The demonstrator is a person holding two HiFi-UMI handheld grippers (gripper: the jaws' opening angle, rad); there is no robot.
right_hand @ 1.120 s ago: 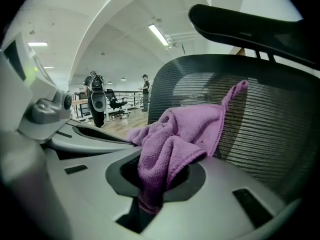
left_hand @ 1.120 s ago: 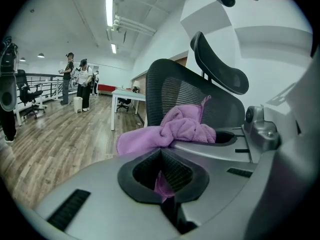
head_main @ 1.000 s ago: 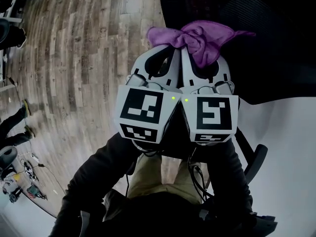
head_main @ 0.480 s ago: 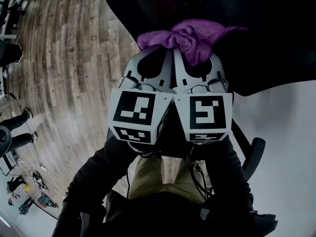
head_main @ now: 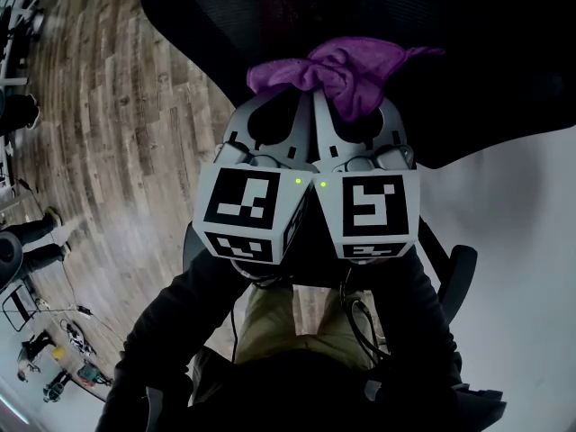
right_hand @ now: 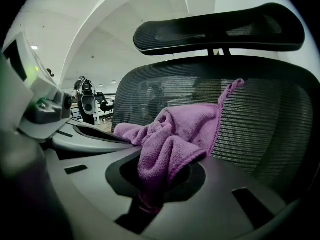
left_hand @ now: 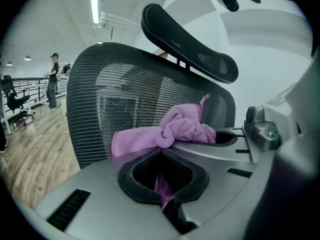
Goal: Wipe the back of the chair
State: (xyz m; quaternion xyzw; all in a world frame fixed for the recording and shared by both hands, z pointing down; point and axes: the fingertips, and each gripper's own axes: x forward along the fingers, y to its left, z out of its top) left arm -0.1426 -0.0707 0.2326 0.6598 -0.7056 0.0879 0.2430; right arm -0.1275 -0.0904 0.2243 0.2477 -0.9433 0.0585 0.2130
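**Both grippers pinch one purple cloth at the chair back**

The left gripper (head_main: 301, 97) and the right gripper (head_main: 346, 102) are side by side with their marker cubes almost touching, and both point at the black mesh chair back (head_main: 270, 16). A bunched purple cloth (head_main: 346, 70) lies across the tips of the two.

In the left gripper view, the grey fingers (left_hand: 100, 184) are clenched on a thin fold of the cloth, and the rest of it is heaped just past their tips. In the right gripper view, the fingers (right_hand: 250, 194) are clamped on a thicker wad that spills forward over them. One corner of the cloth stands up in front of the mesh.

The cloth sits right at the middle of the chair back, below the curved headrest (right_hand: 220, 29). Whether it actually presses on the mesh cannot be told.

A wooden floor (head_main: 117, 106) spreads out to the left of the chair. People (left_hand: 52, 79) stand far off beside a railing.
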